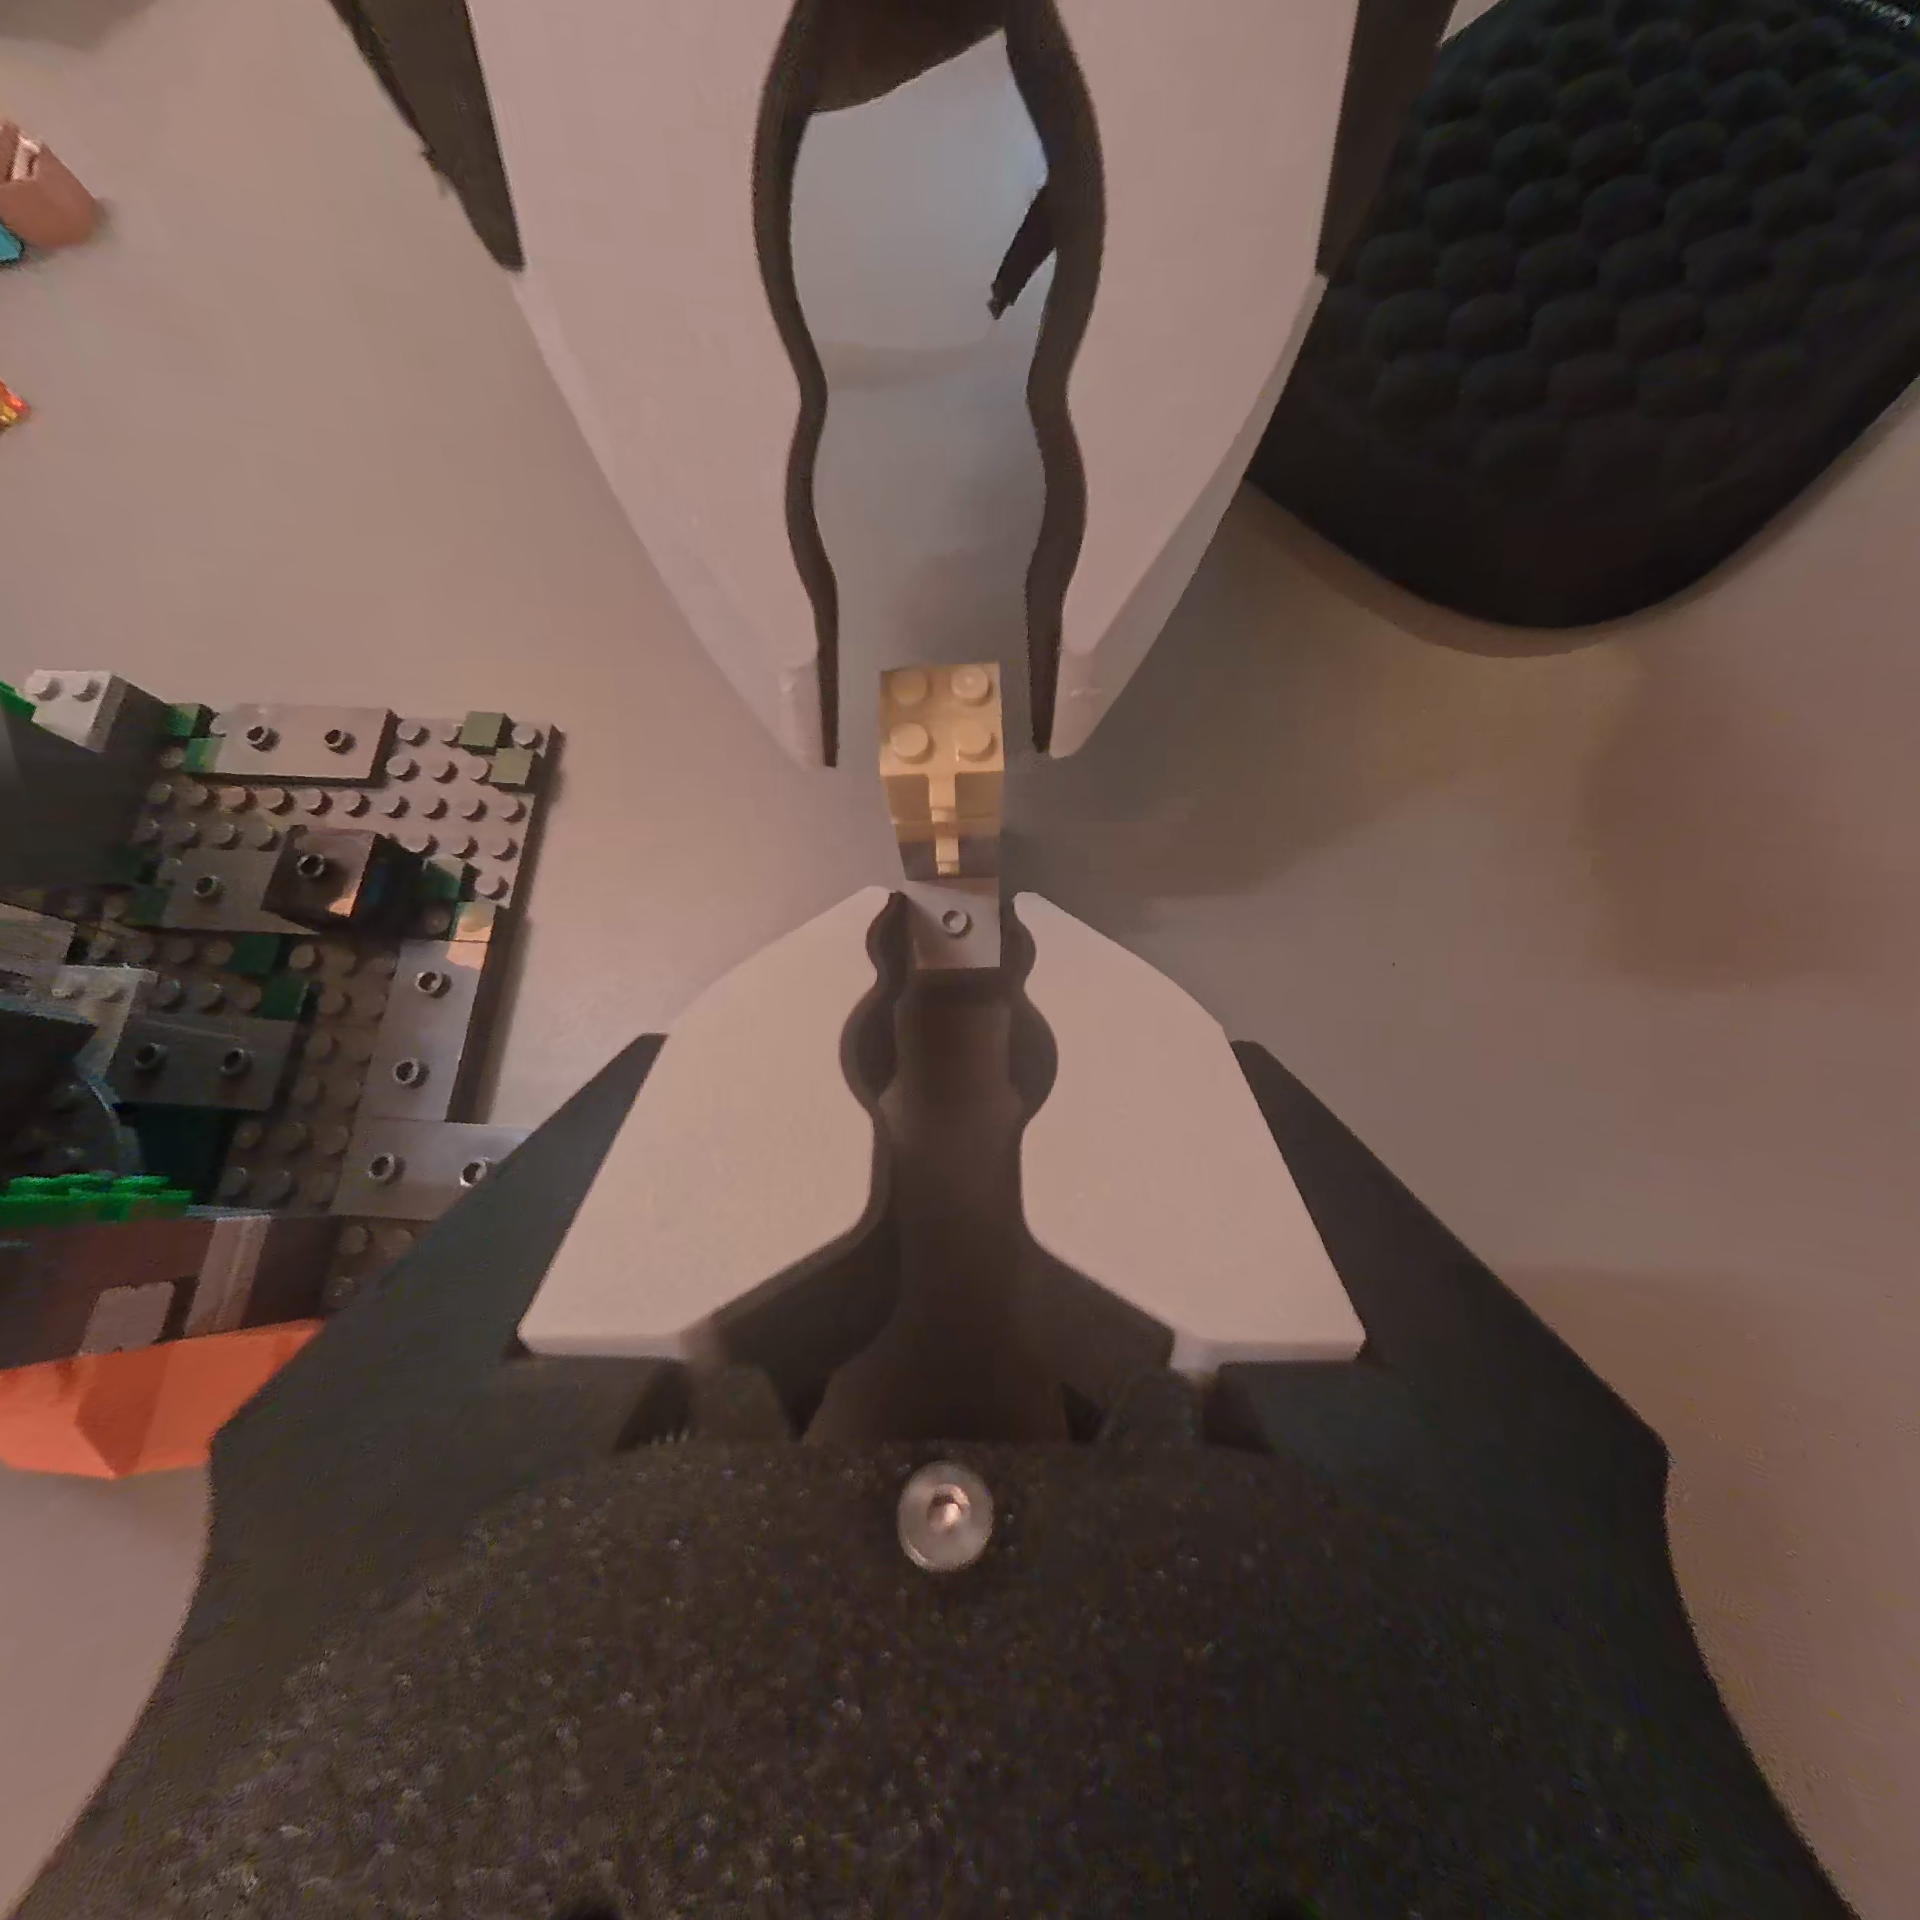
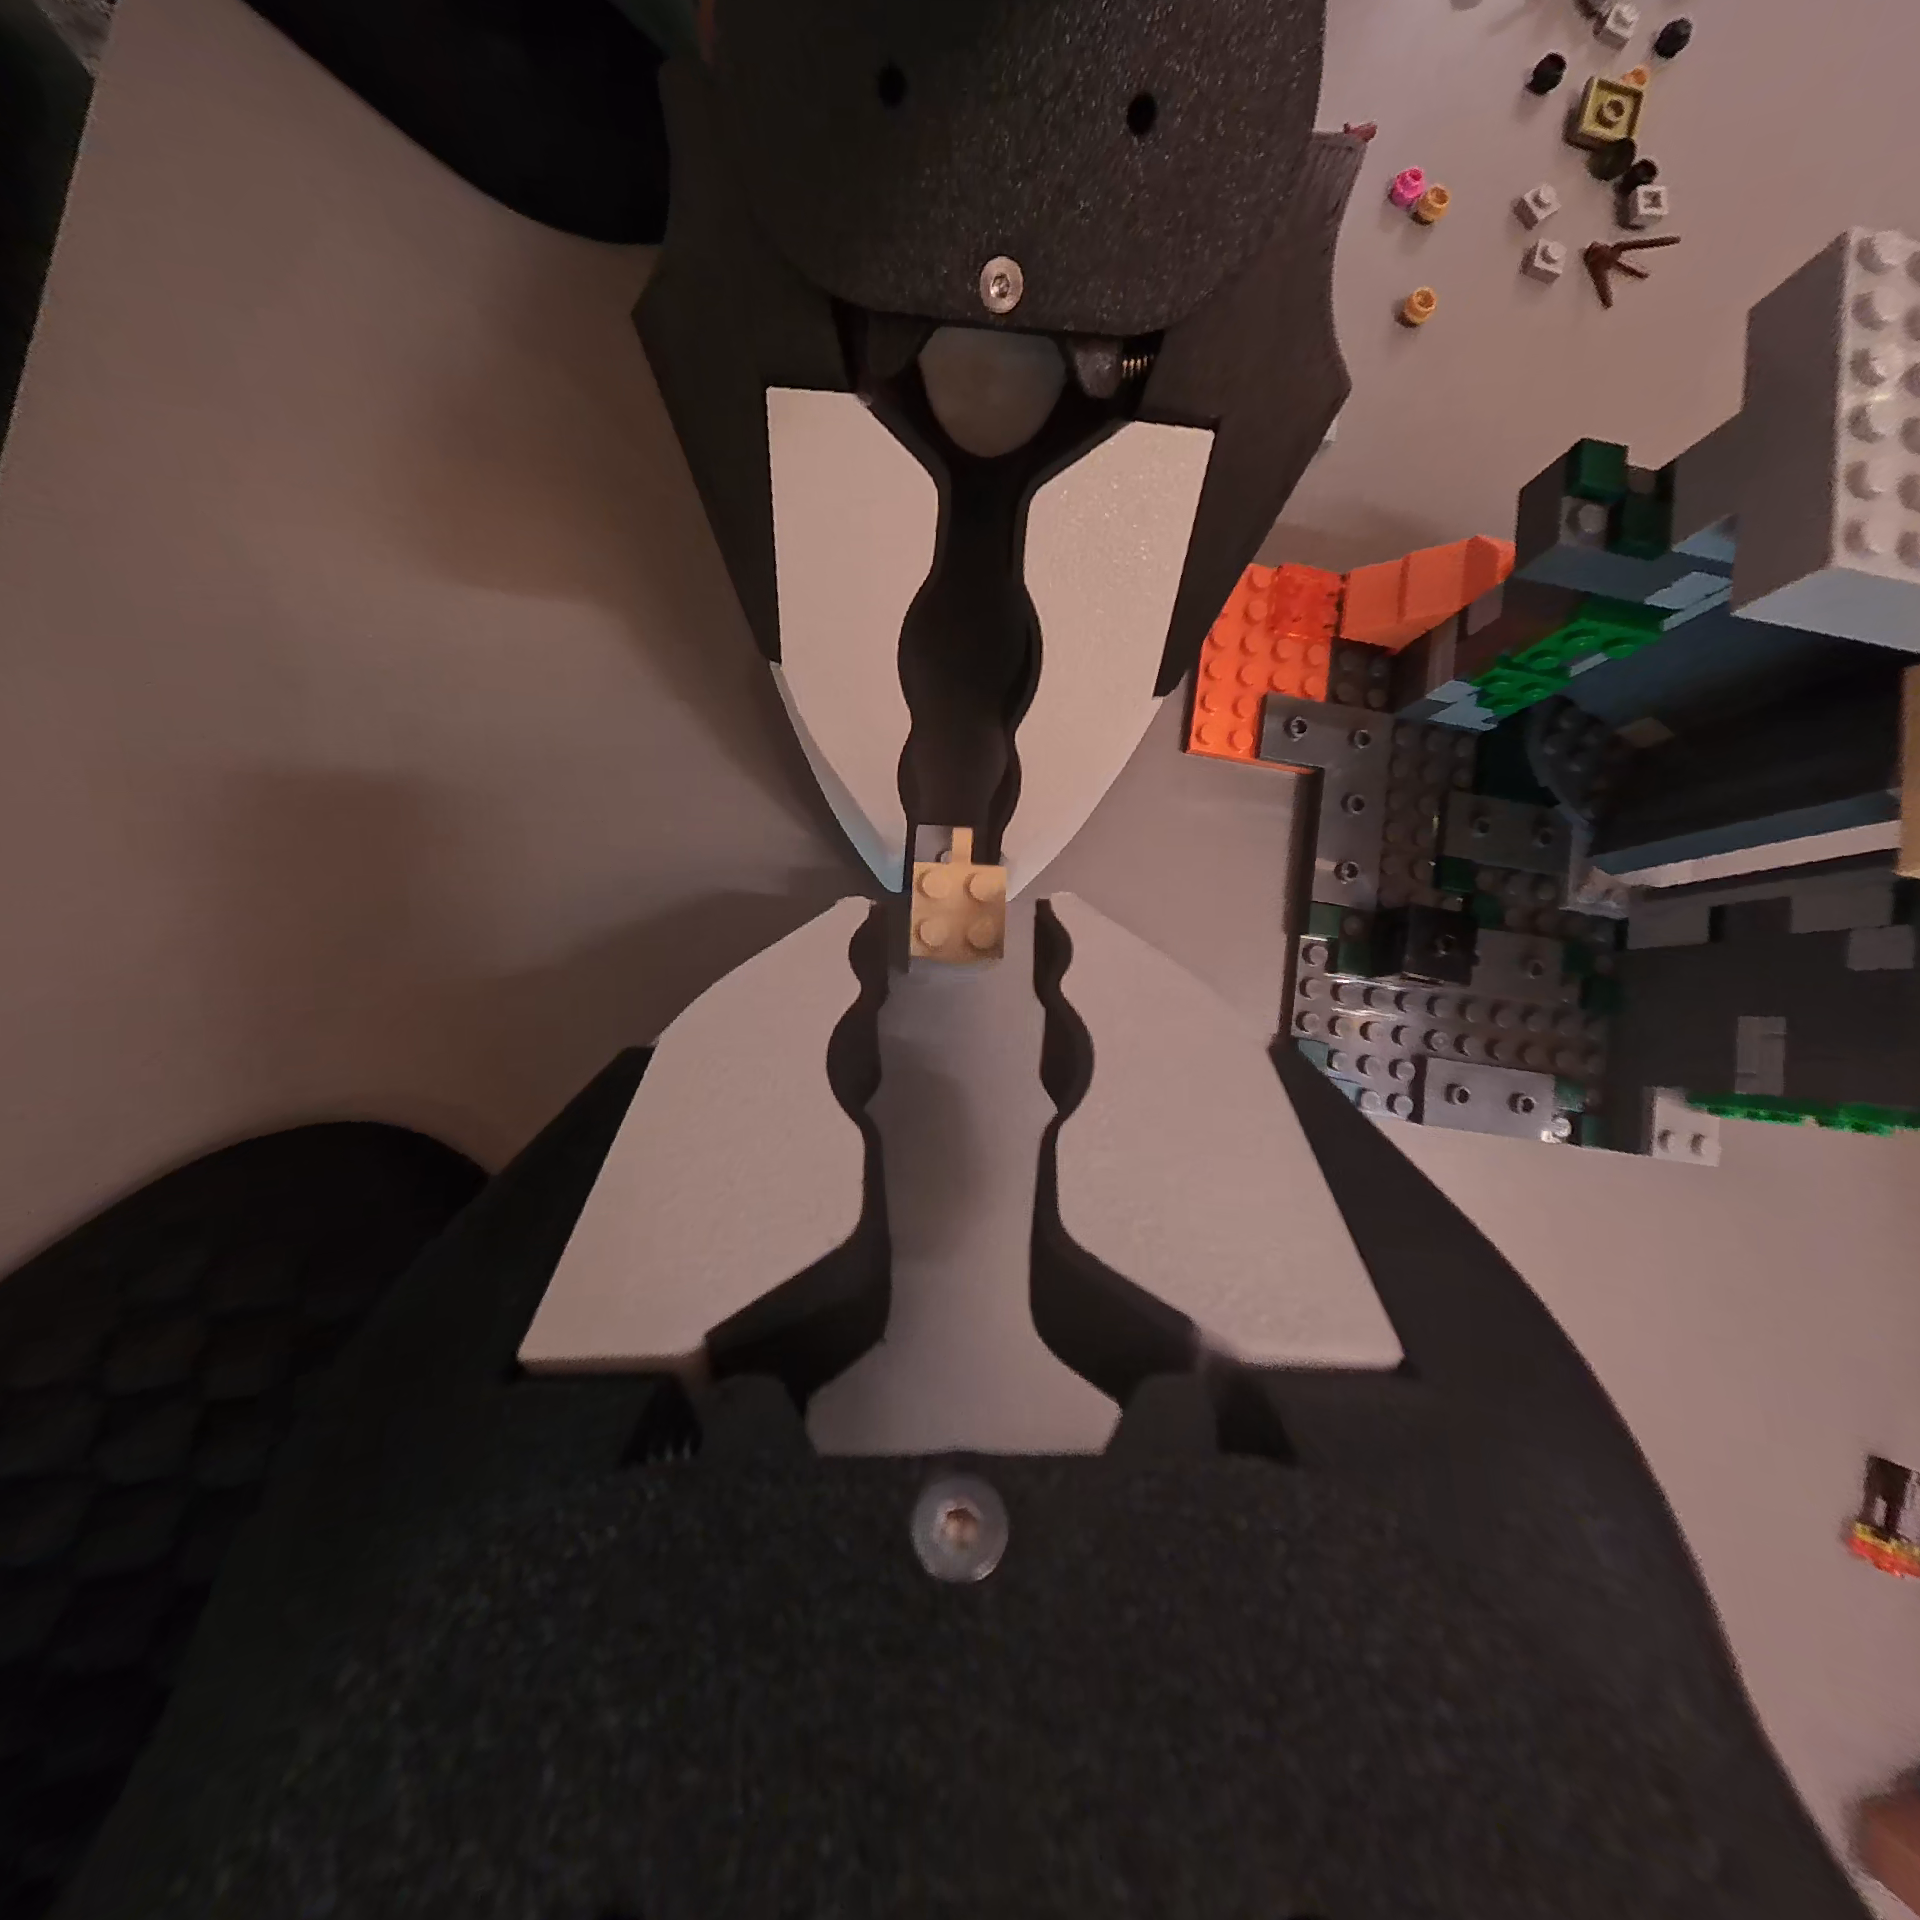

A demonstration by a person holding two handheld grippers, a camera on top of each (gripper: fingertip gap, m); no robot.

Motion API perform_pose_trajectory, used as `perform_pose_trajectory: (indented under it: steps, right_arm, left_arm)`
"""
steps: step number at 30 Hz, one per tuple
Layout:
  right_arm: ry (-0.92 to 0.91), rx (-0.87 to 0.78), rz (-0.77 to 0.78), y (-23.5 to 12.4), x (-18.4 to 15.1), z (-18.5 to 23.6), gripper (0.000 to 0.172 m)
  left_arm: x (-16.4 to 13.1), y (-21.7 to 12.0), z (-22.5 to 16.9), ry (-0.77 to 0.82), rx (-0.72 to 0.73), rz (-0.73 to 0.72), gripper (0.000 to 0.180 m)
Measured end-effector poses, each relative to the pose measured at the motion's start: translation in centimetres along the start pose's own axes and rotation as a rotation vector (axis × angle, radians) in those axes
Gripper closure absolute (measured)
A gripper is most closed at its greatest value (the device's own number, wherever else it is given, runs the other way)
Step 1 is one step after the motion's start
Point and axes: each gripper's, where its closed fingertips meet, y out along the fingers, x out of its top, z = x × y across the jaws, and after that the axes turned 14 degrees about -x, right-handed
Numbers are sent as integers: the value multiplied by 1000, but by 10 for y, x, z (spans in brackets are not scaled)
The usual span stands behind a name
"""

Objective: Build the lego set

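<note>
A: Where is there room around the brick model (image 2: 1507, 883)?

B: On the side facing the two grippers, a bare strip of desk (image 2: 1195, 1299) runs along the model's edge. Farther from the model, past the grippers, a black quilted cushion (image 1: 1662, 312) blocks the way.

A: And between model and cushion?

B: The left gripper (image 1: 951, 940) and the right gripper (image 2: 961, 935) meet tip to tip over a tan brick (image 2: 958, 914). Beyond the model's grey block, small loose pieces (image 2: 1538, 197) litter the desk.
</note>
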Motion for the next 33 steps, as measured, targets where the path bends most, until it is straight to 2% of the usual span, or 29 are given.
perform_pose_trajectory:
  steps: [4,9,14,18,25,31,33]
  right_arm:
    - [15,-81,-43,-8,4,-5,132]
    - [-129,-341,-110,-22,7,-11,112]
    - [-414,-643,-204,-35,25,-3,99]
    - [-583,-753,-233,-44,43,6,92]
    - [-667,-803,-248,-56,59,8,92]
    - [-699,-874,-302,-75,73,17,113]
    - [-706,-882,-315,-80,77,23,113]
  left_arm:
    - [0,-2,0,-12,-6,-6,164]
    - [7,-9,-2,-21,-12,-28,164]
    - [24,-22,-10,-7,-29,-34,164]
    - [42,-34,-20,-6,-70,-34,164]
    - [73,-50,-43,16,-115,-40,164]
    - [90,-57,-67,31,-163,-65,164]
    - [94,-59,-75,37,-183,-79,164]
